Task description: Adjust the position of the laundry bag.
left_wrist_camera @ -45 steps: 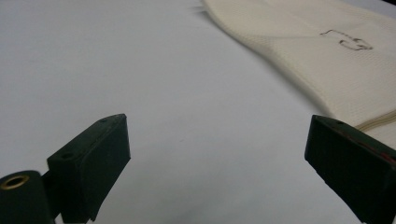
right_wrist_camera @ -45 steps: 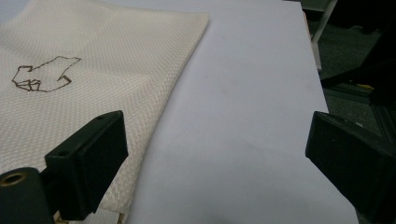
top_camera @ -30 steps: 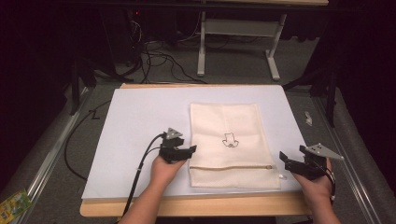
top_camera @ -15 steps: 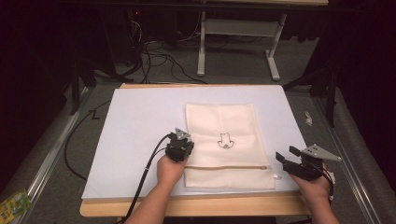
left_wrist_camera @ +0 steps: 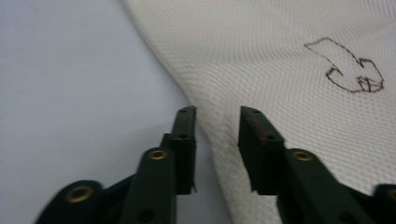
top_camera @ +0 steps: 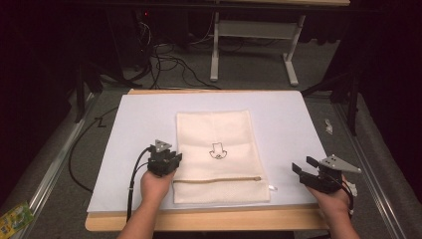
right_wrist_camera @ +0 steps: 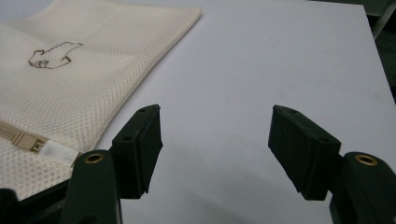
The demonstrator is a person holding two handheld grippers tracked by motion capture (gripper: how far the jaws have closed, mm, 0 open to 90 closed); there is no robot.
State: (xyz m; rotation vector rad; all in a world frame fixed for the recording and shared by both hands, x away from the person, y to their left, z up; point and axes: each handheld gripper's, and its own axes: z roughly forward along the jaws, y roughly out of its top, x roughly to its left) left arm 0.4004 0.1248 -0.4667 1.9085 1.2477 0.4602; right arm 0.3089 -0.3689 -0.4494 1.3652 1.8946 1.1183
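Observation:
A cream mesh bag [top_camera: 219,154] lies flat on the white mat [top_camera: 293,124], with a small dark emblem [top_camera: 217,150] at its middle and a zipper [top_camera: 219,180] near the front. My left gripper [top_camera: 166,160] sits at the bag's left edge. In the left gripper view its jaws stand a narrow gap apart astride that edge [left_wrist_camera: 219,135] of the bag [left_wrist_camera: 299,93]. My right gripper [top_camera: 304,168] hovers over bare mat right of the bag, jaws wide apart and holding nothing [right_wrist_camera: 215,144]. The white zipper tab [right_wrist_camera: 53,151] lies just beside its left jaw.
The mat covers a wooden table whose front edge [top_camera: 209,221] is near my hands. Cables [top_camera: 164,55] and a grey desk frame [top_camera: 249,45] stand on the floor behind. A small white scrap [top_camera: 328,125] lies off the table's right side.
The bag has slid to the left together with my left gripper at its edge. My right gripper has drifted a little left, staying open.

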